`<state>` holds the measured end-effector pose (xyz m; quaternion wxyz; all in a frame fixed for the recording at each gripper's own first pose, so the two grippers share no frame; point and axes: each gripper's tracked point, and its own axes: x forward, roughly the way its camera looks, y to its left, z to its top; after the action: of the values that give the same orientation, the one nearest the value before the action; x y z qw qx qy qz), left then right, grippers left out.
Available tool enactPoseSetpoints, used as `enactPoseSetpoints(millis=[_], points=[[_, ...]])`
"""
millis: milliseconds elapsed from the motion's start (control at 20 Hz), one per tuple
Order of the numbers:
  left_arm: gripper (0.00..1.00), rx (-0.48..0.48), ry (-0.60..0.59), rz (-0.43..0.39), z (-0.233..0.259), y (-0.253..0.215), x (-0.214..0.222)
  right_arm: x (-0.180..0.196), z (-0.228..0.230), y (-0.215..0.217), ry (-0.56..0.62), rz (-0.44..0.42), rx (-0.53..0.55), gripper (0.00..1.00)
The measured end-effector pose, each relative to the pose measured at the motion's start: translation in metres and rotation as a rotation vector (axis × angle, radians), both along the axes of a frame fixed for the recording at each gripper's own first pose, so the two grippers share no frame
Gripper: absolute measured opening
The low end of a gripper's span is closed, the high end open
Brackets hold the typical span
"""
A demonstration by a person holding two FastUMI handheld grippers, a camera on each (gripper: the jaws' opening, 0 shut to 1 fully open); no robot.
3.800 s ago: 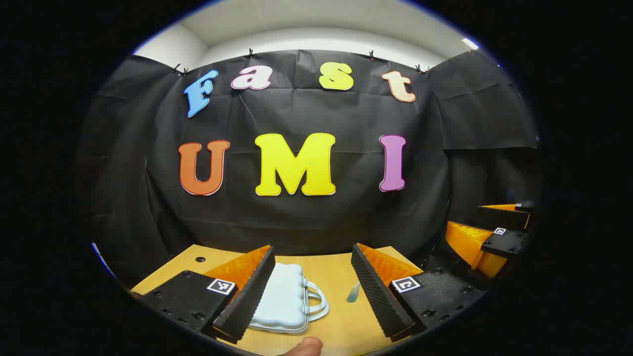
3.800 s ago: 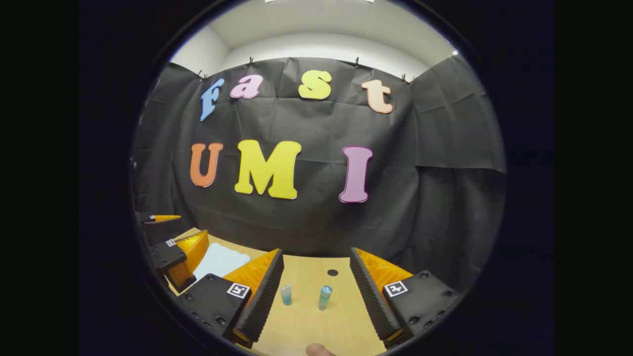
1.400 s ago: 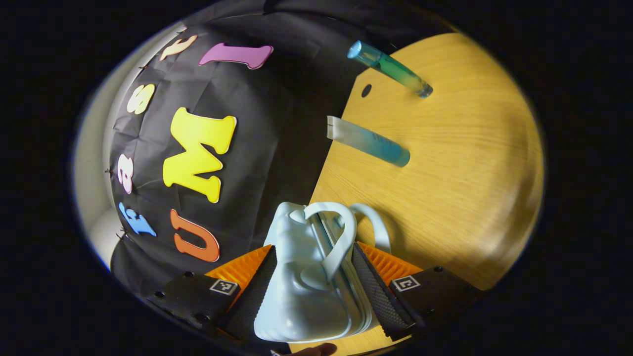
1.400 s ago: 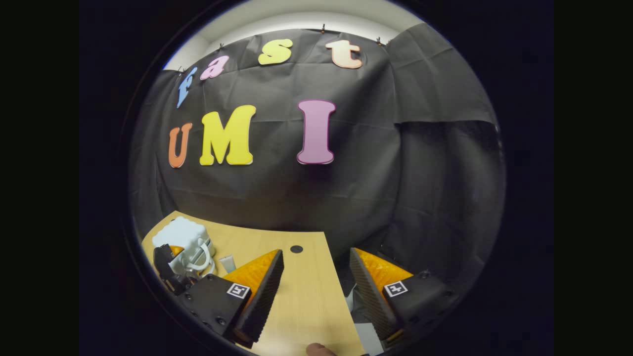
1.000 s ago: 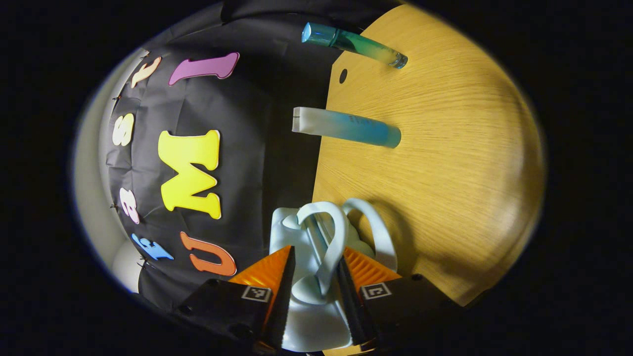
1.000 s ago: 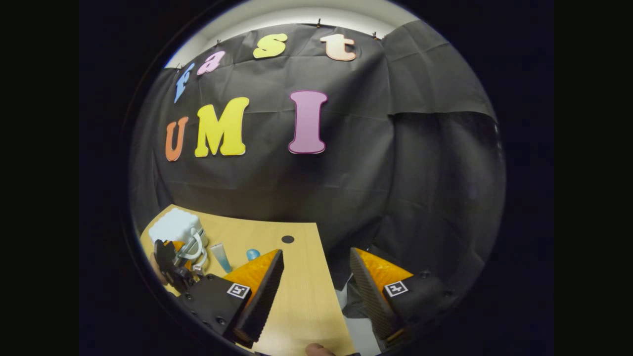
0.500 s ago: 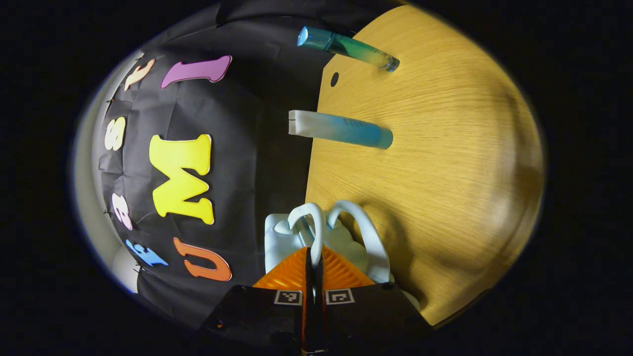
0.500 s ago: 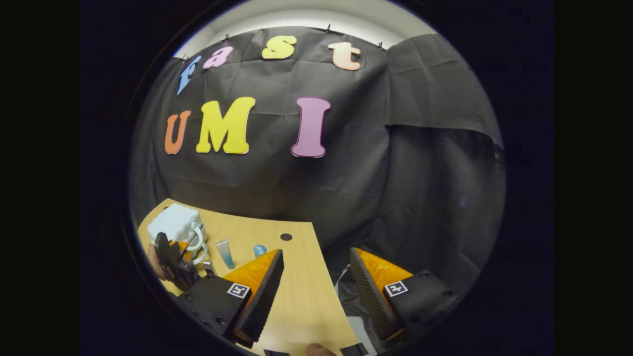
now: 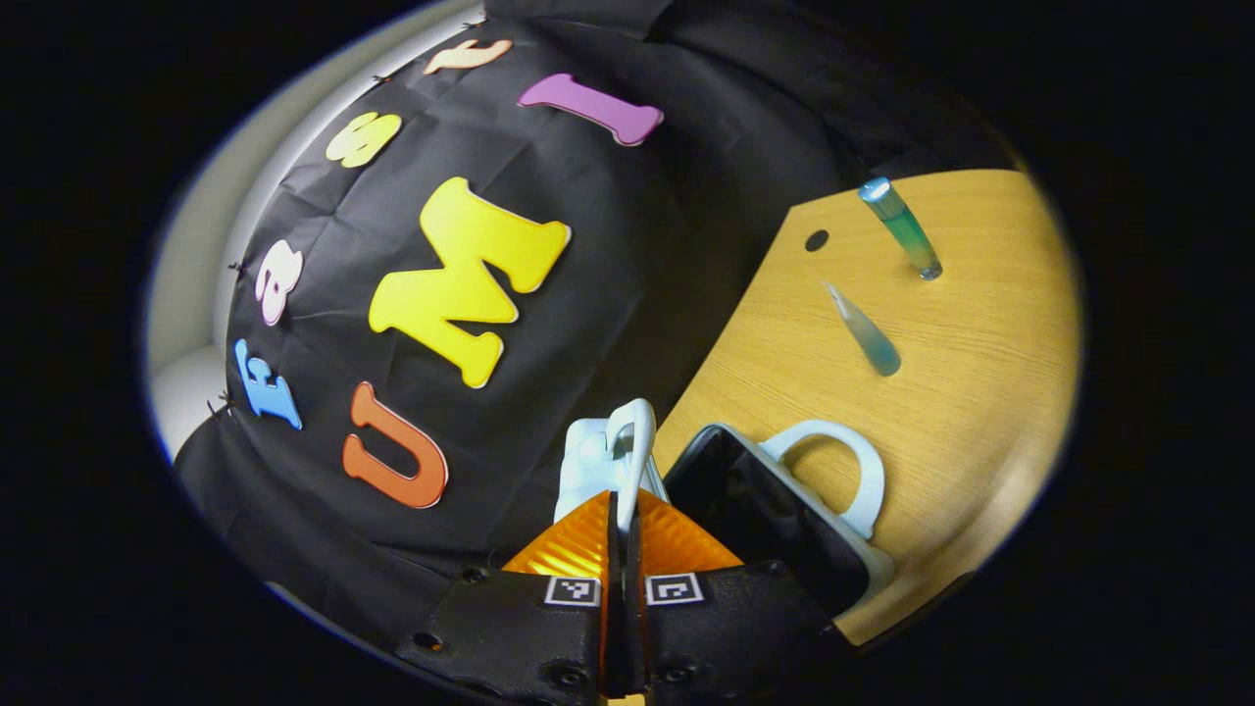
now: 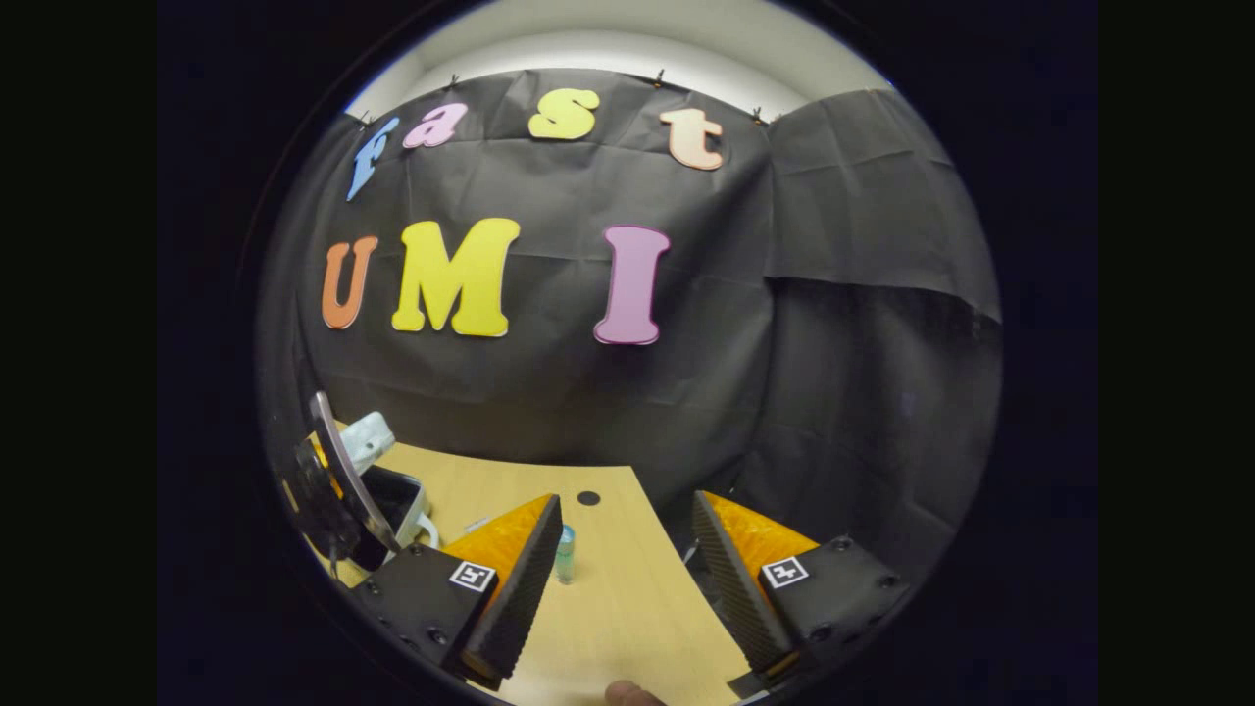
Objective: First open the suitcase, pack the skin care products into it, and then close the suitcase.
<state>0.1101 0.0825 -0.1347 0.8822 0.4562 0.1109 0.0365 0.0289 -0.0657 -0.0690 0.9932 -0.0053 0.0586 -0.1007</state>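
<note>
Suitcase (image 9: 775, 510): a small pale-blue hard-shell case, standing open on the near left part of the wooden tabletop (image 9: 961, 392). In the left gripper view its lower half lies flat, showing a dark interior and a rounded light rim, with one looped handle (image 9: 843, 461) of the same pale blue lying out over the wood. The other half, the lid (image 9: 598, 466), is raised, and its own looped handle (image 9: 632, 446) stands up between the two fingers of the left claw (image 9: 621, 520), which are pressed together on that handle with no gap visible between them. In the right gripper view the same suitcase (image 10: 377, 490) sits at the far left, the lid tilted up at a steep angle with the left claw (image 10: 319, 495) beside it, though the grip is too small to make out there. Two skin care products stand farther out on the tabletop, apart from the case: a slim blue-green bottle (image 9: 902, 230) with a blue cap, and nearer the case a soft tube (image 9: 863, 333), clear at its flat crimped end and blue toward the cap. The right claw (image 10: 627, 569) hangs above the tabletop (image 10: 618, 608) with its fingers spread wide and nothing between them; the bottle (image 10: 565, 554) shows just beside its left finger. The tabletop is light wood grain with a small dark round hole (image 9: 816, 239) near its far edge. Black cloth (image 10: 804, 343) hangs behind it as the booth's wall, with a pale wall and ceiling above.
</note>
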Motion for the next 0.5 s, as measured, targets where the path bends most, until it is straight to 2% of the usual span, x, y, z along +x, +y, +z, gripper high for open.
enactPoseSetpoints(millis=[150,350,500], points=[[0.03,-0.102,-0.048,0.009,0.028,0.04,-0.01,0.004,0.015,0.038,-0.014,0.019,-0.015,0.8],[0.03,-0.296,-0.1,0.025,0.046,0.103,-0.02,0.013,0.026,0.068,-0.014,0.004,-0.018,0.8],[0.02,-0.365,-0.136,0.061,0.053,0.148,-0.031,0.01,0.022,0.089,0.018,-0.004,-0.01,0.8]])
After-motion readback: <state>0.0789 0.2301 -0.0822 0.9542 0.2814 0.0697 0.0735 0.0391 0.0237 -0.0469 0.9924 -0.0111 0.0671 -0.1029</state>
